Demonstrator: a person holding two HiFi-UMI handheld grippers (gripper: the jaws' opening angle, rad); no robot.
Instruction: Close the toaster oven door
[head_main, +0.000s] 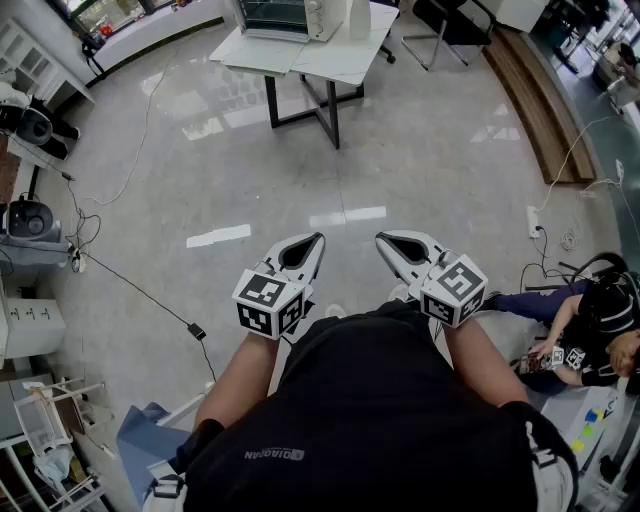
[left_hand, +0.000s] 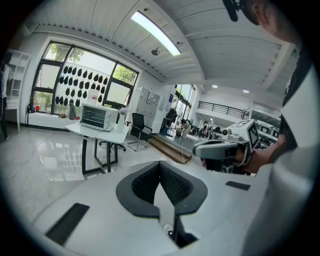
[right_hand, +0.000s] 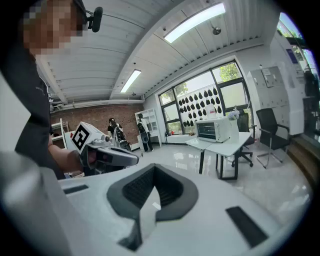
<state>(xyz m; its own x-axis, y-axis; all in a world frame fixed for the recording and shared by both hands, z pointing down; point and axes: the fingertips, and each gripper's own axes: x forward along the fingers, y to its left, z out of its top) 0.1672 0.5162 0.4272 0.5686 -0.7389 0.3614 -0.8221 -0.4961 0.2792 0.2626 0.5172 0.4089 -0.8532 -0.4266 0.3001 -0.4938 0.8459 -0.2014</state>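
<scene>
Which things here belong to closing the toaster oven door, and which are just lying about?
Job: toaster oven; white table under it; left tongs and right tongs, both shut, empty, far from the oven.
Lying about: office chair; floor cable; power strip; seated person.

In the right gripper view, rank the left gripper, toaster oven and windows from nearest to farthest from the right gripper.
1. Left gripper, close at left.
2. Toaster oven, on the table ahead.
3. Windows, back wall.
</scene>
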